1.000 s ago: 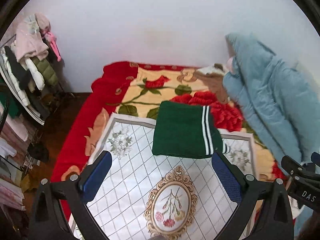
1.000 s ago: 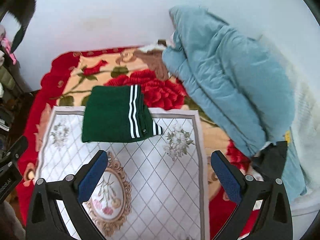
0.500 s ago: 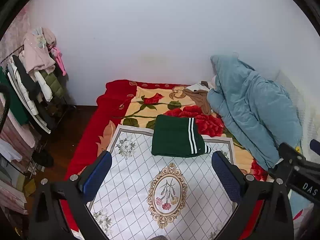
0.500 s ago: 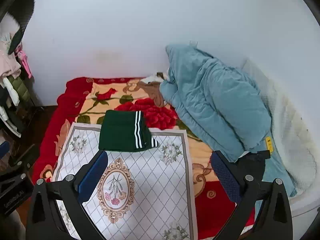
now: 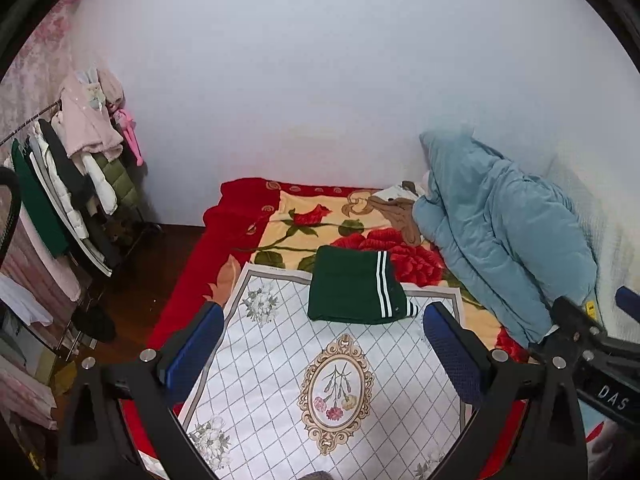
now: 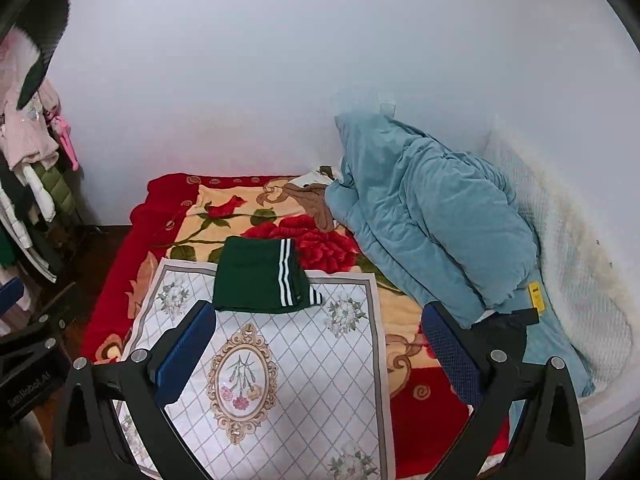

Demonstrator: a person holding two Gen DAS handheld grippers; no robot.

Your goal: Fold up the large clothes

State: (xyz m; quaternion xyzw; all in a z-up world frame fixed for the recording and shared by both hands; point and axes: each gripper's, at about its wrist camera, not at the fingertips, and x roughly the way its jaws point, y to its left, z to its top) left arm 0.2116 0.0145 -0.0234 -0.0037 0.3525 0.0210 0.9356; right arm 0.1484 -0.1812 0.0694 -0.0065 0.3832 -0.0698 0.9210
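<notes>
A dark green garment with white stripes point(image 5: 352, 288) lies folded into a neat rectangle at the far end of a white floral mat point(image 5: 288, 368) on the bed; it also shows in the right wrist view point(image 6: 256, 276), on the mat point(image 6: 288, 380). My left gripper point(image 5: 324, 344) is open and empty, held well back and above the mat. My right gripper point(image 6: 316, 344) is open and empty too, equally far from the garment. Part of the right gripper shows at the right edge of the left wrist view point(image 5: 592, 344).
A red rose blanket point(image 5: 304, 220) covers the bed. A bulky light blue quilt point(image 6: 432, 216) is heaped along the right against the wall, with a brown cloth point(image 6: 312, 200) beside it. A clothes rack point(image 5: 68, 184) with several hanging garments stands on the left over dark floor.
Both grippers have pulled back and up from the folded green garment, which now looks smaller and farther. The garment has not moved. Both stay open.
</notes>
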